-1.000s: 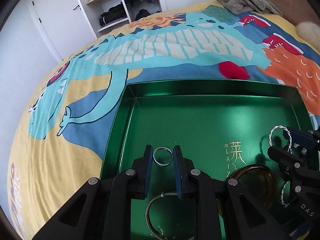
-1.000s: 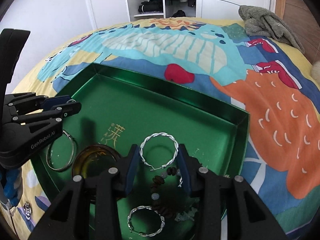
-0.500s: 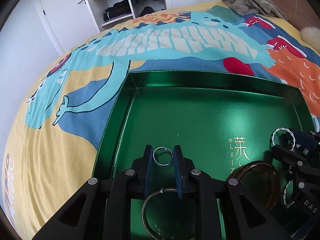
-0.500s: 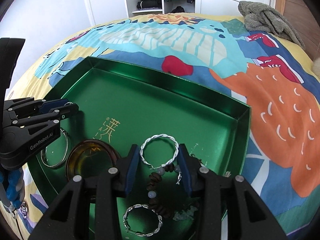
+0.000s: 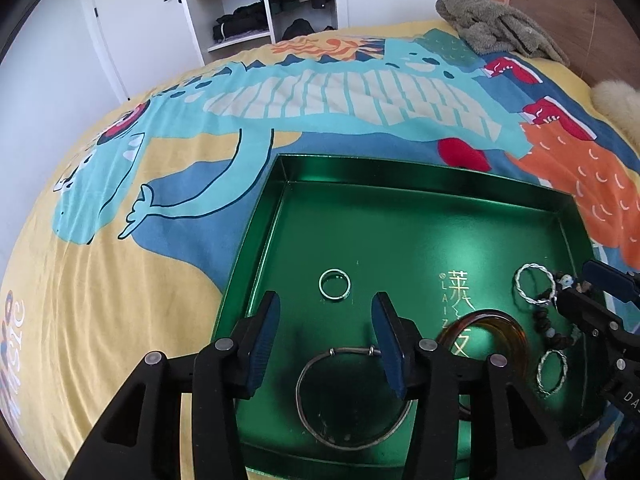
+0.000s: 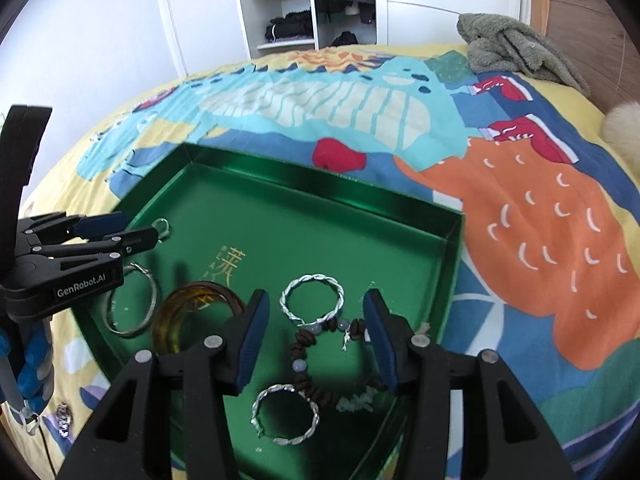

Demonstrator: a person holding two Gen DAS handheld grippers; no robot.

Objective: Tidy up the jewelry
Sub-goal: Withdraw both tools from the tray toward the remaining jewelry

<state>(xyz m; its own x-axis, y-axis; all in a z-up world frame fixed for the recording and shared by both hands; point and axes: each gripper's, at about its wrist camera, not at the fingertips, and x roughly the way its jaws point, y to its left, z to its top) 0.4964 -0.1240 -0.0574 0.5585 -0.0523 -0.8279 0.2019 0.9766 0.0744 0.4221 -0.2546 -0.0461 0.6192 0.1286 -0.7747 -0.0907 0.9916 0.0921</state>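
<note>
A green tray [image 5: 400,170] lies on the bed. A small silver ring [image 5: 335,285] rests flat on its floor, just beyond my left gripper [image 5: 326,312], whose jaws are opening with nothing between them. A thin silver bangle [image 5: 352,400] lies under that gripper, beside an amber bangle [image 5: 488,332]. In the right wrist view, my right gripper [image 6: 316,308] is opening too. A twisted silver bangle [image 6: 312,300] lies on the tray [image 6: 320,178] between its fingertips, clear of both pads. A bead bracelet [image 6: 308,344] and a second twisted bangle [image 6: 286,414] lie nearer the camera.
The tray sits on a bright cartoon-print bedspread [image 5: 120,280]. A grey-green blanket [image 6: 516,48] is bunched at the far right by the wooden headboard. An open wardrobe [image 5: 280,0] stands behind the bed. A small trinket [image 6: 64,424] lies on the bedspread left of the tray.
Both pairs of jaws have spread apart. The left let go of the small ring and the right let go of the twisted bangle; both pieces now lie on the tray. Both grippers drew back slightly.
</note>
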